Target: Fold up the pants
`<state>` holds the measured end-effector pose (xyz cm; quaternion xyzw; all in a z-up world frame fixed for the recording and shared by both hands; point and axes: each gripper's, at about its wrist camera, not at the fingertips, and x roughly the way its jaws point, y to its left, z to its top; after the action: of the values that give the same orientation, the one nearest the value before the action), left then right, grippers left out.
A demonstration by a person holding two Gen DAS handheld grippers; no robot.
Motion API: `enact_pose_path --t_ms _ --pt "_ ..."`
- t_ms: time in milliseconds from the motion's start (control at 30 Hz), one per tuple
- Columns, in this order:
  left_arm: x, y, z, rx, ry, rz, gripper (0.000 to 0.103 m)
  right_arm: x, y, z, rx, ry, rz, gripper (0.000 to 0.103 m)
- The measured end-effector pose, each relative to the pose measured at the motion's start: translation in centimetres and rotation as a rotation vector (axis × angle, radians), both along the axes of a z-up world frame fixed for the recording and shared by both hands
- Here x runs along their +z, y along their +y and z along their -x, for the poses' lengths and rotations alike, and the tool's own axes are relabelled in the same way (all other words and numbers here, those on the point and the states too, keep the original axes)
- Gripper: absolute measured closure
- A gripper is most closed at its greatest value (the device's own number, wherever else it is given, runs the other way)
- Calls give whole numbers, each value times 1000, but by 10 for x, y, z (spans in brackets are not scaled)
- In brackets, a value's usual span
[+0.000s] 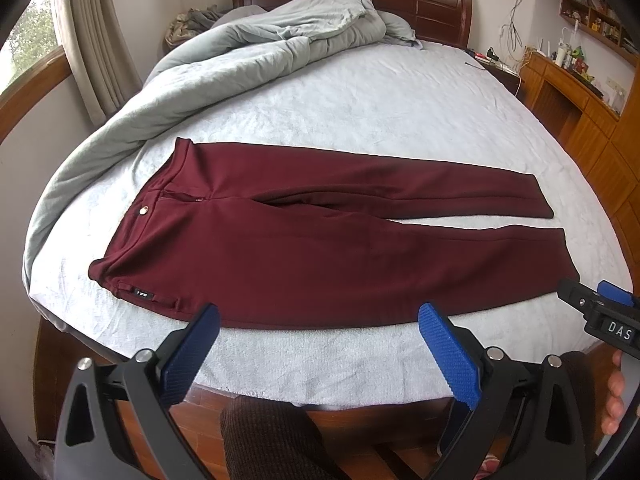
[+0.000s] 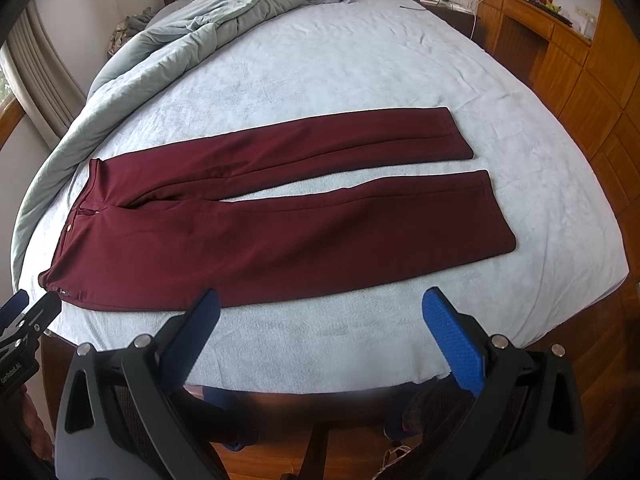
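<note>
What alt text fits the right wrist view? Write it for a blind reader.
Maroon pants lie flat on a pale blue bed, waistband left, legs apart pointing right. The open right gripper hovers at the near bed edge, touching nothing; the left gripper shows at the left border. A grey duvet is bunched at the far left.

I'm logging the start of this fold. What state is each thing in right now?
pants: spread flat on the bed, unfolded, legs apart
quilt: bunched up along the far left side
bed sheet: laid out, slightly wrinkled
left gripper: open, holding nothing
right gripper: open, holding nothing
</note>
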<state>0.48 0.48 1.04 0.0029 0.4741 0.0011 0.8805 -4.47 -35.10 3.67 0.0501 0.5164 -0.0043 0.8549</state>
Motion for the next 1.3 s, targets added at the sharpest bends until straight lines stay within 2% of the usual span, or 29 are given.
enact_pose_path --t_ms 900,1100,1300 --pt "-6 -1 -7 -2 12 -6 4 -6 1 -8 13 8 7 2" --pt "-9 -6 -37 -5 22 -1 4 -3 -31 -41 -12 -10 9 2" --pt "-14 -32 -109 -7 9 30 4 -6 -85 -111 -46 -27 45 2"
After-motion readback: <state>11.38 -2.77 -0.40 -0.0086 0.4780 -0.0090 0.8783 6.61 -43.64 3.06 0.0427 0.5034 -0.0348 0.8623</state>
